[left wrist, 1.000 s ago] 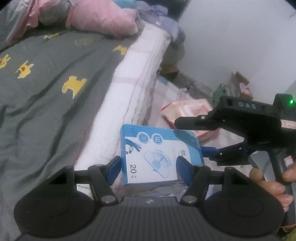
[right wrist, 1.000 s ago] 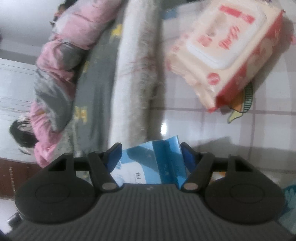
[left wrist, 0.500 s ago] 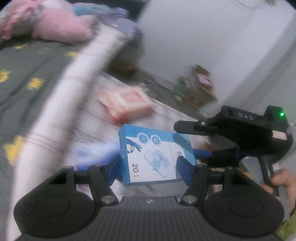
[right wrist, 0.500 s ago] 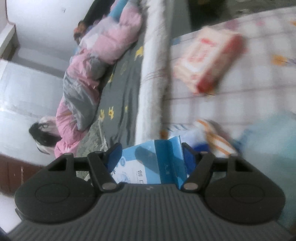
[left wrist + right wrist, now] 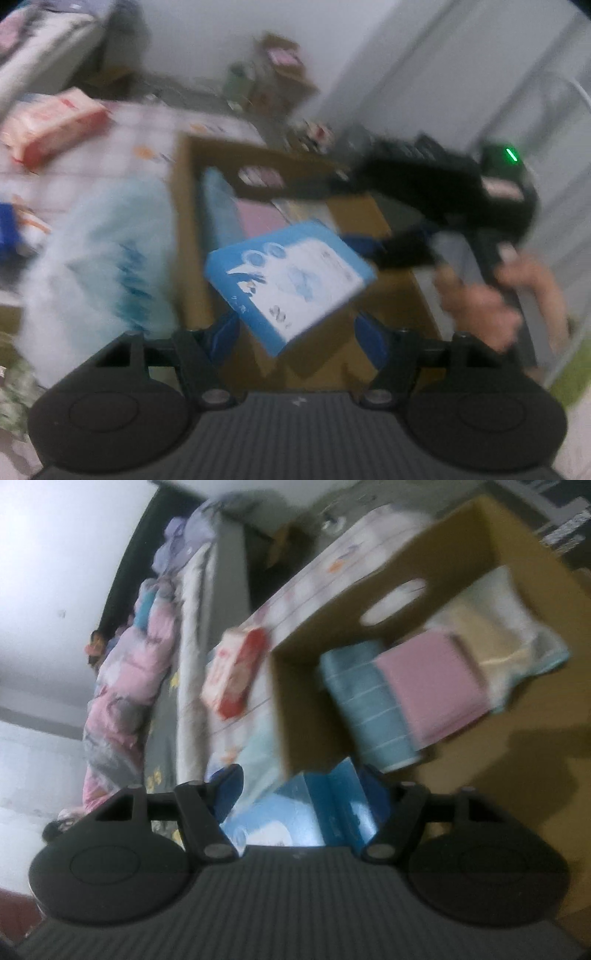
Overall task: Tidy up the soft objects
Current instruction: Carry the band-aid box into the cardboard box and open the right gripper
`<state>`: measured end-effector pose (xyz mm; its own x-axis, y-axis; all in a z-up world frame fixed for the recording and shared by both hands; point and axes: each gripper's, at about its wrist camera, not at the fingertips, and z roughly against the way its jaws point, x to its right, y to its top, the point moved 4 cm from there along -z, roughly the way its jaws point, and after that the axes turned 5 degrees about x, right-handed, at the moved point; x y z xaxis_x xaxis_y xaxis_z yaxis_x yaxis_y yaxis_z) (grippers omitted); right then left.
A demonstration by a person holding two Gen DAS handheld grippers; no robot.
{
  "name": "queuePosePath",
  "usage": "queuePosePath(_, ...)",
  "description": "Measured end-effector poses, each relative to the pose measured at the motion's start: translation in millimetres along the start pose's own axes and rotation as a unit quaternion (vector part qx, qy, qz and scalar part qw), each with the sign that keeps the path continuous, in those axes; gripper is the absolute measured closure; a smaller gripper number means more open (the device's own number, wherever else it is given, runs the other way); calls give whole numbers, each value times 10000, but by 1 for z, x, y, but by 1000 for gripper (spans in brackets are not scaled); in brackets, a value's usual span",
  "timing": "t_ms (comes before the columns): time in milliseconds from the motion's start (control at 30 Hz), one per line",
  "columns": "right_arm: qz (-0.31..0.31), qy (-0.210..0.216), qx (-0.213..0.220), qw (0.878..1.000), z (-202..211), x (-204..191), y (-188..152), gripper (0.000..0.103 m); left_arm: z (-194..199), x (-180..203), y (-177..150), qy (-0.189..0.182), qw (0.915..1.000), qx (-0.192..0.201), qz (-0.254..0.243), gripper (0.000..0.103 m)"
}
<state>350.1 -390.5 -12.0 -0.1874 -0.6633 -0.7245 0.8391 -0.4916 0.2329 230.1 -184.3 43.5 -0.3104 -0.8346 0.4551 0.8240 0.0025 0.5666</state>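
Note:
A blue-and-white flat box (image 5: 291, 273) hangs tilted over an open cardboard box (image 5: 181, 221). It sits between the fingers of my left gripper (image 5: 295, 325), whose jaws are opening; a gap shows at the right pad. My right gripper (image 5: 354, 218) comes in from the right, a hand (image 5: 480, 306) on its handle. In the right wrist view the blue box (image 5: 314, 808) lies between the fingers of the right gripper (image 5: 303, 790), which is shut on it. The cardboard box (image 5: 295, 701) holds a blue striped cloth (image 5: 369, 716), a pink cloth (image 5: 432, 686) and a cream pack (image 5: 491, 627).
A red-and-cream wipes pack (image 5: 51, 125) lies on the checked floor mat beyond the cardboard box. A pale blue soft pack (image 5: 99, 258) stands left of the box. The bed (image 5: 192, 646) with pink bedding runs along the far side. Clutter sits by the white wall.
Both grippers swung with the blue box from beside the bed to over the cardboard box. The blue box has tilted between the left fingers, which have spread a little.

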Motion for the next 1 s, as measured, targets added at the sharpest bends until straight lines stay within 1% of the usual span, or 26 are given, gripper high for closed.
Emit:
queuePosePath(67,1,-6,-32,10000,-6,18,5,33,-8,6,-11,-67,9995,-248,-171,31)
queuePosePath(133,-55,-35,-42,10000,-19,33,7,33,-11,7,-22,-41,9985,-475,-252,30)
queuePosePath(233,57,-281,29,9996,-38,52,9,33,-4,1,-28,0,9985,-508,-221,30)
queuePosePath(333,8,-342,75,9994,-40,67,12,33,11,-8,-28,57,9990,-343,-269,28)
queuePosePath(400,181,-445,156,9987,-33,67,11,34,22,-16,-27,82,9994,-172,-305,26)
queuePosePath(467,533,-746,202,9956,-26,62,9,34,35,-25,-27,162,9994,-3,-307,26)
queuePosePath(567,1085,-1288,127,9856,-25,57,1,36,58,-44,-32,307,9988,277,-262,25)
queuePosePath(667,1190,-1792,-189,9764,-46,70,-8,48,76,-63,-37,422,9978,512,-89,24)
queuePosePath(733,1076,-2013,-303,9731,-61,83,-13,63,87,-78,-45,566,9964,627,36,24)
queuePosePath(767,928,-2029,-368,9741,-69,90,-15,67,90,-85,-49,670,9955,660,60,24)
queuePosePath(800,786,-1958,-454,9764,-75,95,-17,74,93,-93,-54,815,9943,686,75,24)
queuePosePath(833,680,-1815,-468,9799,-80,96,-19,75,95,-99,-59,933,9931,706,68,24)
queuePosePath(900,666,-1590,-546,9835,-86,89,-23,78,100,-112,-66,1159,9905,742,45,24)
queuePosePath(1000,704,-1389,-569,9862,-95,74,-31,78,108,-126,-76,1314,9879,803,171,24)
